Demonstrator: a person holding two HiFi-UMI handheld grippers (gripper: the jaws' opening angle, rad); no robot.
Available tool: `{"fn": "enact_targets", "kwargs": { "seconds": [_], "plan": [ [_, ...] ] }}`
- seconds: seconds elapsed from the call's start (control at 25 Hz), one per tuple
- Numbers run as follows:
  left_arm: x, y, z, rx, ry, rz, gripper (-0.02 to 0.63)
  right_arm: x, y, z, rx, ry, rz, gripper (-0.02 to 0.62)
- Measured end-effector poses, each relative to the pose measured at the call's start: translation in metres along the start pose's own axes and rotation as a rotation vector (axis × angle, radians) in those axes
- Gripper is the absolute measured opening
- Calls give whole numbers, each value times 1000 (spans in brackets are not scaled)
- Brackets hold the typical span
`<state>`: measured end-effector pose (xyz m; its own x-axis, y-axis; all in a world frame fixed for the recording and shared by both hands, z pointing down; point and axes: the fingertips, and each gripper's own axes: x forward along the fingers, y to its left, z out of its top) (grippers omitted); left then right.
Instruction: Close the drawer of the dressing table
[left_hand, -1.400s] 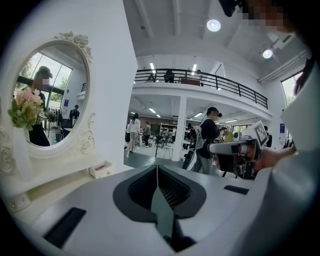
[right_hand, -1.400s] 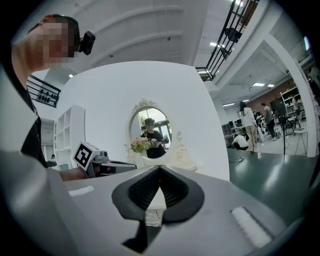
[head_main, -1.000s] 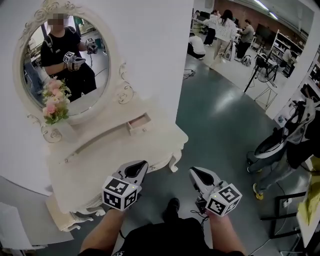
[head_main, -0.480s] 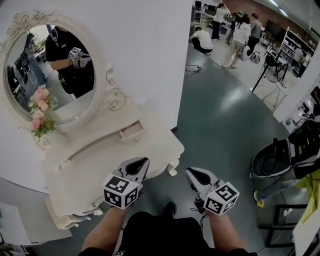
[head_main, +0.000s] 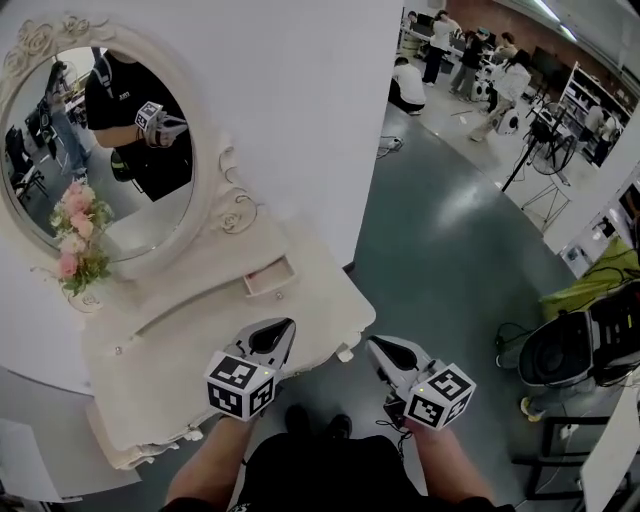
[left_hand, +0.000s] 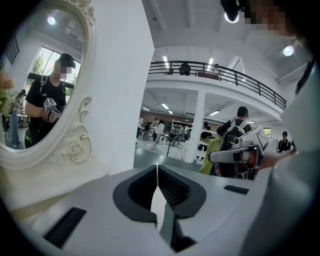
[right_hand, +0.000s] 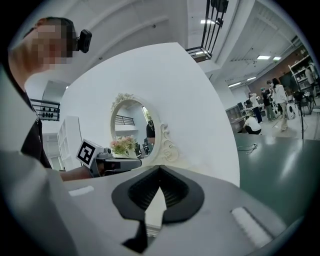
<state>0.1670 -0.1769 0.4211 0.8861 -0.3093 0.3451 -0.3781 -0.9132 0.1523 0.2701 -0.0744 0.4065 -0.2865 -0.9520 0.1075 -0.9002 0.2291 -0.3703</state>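
Observation:
The cream dressing table (head_main: 190, 335) stands against the white wall under its oval mirror (head_main: 100, 150). Its small upper drawer (head_main: 268, 276) is pulled out and shows a pinkish inside. My left gripper (head_main: 287, 326) hangs over the table's front edge, short of the drawer, shut and empty. My right gripper (head_main: 372, 343) is level with it, off the table's right corner over the floor, also shut on nothing. In the left gripper view the jaws of the left gripper (left_hand: 158, 166) meet beside the mirror (left_hand: 35, 90). The right gripper (right_hand: 160, 168) points at the mirror (right_hand: 132, 122).
Pink flowers (head_main: 75, 235) stand on the table at the mirror's foot. A white wall panel (head_main: 310, 110) ends just right of the table. Black equipment (head_main: 585, 350) sits on the grey floor at right. Several people (head_main: 455, 55) and a tripod (head_main: 535, 150) are far back.
The dressing table has come closer in the head view as both grippers moved toward it. The drawer stays pulled out and both grippers stay shut.

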Motion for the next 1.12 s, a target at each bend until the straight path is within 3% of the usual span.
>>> {"fn": "enact_targets", "kwargs": {
  "seconds": [0.2, 0.56, 0.92, 1.12],
  "plan": [
    [-13, 37, 8, 7, -23, 2, 15, 39, 16, 9, -42, 20, -4, 11],
    [-30, 90, -16, -31, -20, 9, 14, 94, 45, -7, -67, 72, -4, 11],
    [-25, 121, -33, -46, 4, 42, 14, 140, 28, -33, -58, 164, -20, 11],
    [-18, 138, -43, -71, 6, 72, 14, 173, 7, -46, -129, 205, -55, 12]
  ]
}}
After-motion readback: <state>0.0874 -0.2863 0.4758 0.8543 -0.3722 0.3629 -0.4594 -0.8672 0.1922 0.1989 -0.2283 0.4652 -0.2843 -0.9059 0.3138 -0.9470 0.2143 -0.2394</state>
